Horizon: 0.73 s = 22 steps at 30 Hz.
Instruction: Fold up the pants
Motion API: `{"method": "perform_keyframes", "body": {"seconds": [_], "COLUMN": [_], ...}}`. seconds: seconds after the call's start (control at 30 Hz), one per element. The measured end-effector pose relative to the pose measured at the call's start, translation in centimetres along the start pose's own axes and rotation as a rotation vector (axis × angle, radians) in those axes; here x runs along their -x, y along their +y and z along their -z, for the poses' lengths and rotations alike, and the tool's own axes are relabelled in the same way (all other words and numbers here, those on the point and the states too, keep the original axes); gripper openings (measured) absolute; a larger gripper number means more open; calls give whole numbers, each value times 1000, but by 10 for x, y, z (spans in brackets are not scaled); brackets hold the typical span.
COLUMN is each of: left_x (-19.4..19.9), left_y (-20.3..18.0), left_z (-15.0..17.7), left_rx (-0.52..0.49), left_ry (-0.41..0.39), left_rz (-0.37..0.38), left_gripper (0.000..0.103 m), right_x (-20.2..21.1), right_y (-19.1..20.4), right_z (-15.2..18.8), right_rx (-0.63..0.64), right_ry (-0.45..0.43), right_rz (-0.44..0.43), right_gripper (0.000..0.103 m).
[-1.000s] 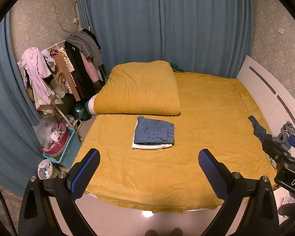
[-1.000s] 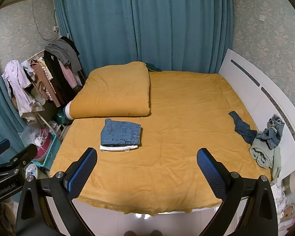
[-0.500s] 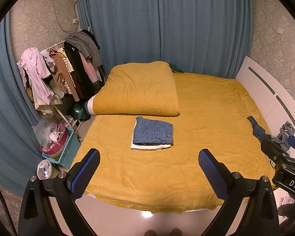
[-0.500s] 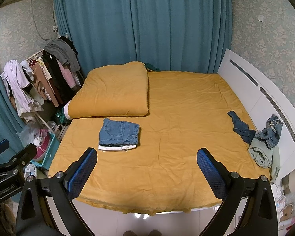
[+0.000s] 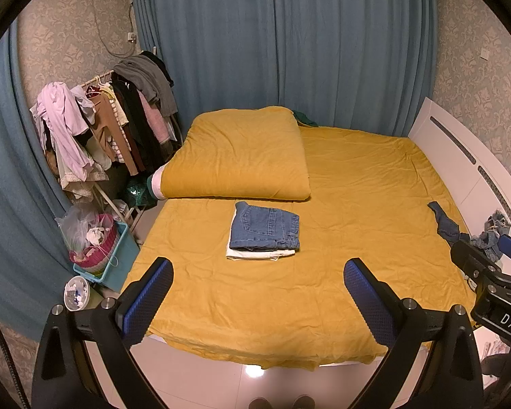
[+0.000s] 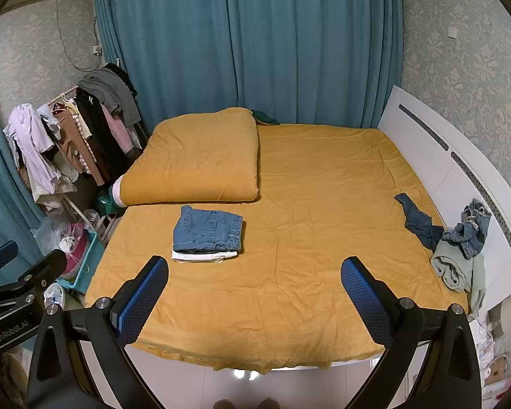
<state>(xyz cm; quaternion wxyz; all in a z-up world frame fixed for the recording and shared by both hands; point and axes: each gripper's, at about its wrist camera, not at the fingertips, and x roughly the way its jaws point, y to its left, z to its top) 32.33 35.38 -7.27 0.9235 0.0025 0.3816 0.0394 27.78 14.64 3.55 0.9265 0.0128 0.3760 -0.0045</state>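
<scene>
Both claws are spread wide and carry nothing: the left gripper (image 5: 257, 301) and the right gripper (image 6: 253, 298) hang over the near edge of the bed (image 6: 323, 184), well short of any cloth. Beyond them, two finished pieces sit stacked in front of the folded yellow quilt (image 6: 201, 156): folded denim pants (image 6: 208, 228) on top of a folded white garment (image 6: 204, 256). What is left lies well apart, against the white headboard (image 6: 436, 167) on the right: a crumpled pile (image 6: 460, 245) with one dark denim piece, one lighter frayed denim piece and one pale green piece, though the tangle could hide more. By my judgement two are done, about three remain, and the next has yet to be picked up.
</scene>
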Motion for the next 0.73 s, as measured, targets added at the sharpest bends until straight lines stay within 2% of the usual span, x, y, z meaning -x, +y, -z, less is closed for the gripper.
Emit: {"method": "perform_keyframes", "body": {"seconds": [0.6,0.73], "left_x": [13,17], "left_y": [0,-1], "left_z": [7,10], "left_rx": [11,5], "left_ry": [-4,-25], "left_rz": [-6,-14], "left_gripper": [103,103], "right_x": [6,6], "right_y": [-1,-1], "right_z": [5,5], "right_rx": [4,4], "right_ry": [3,3], "right_rz": [3,1], "right_gripper": [103,103]}}
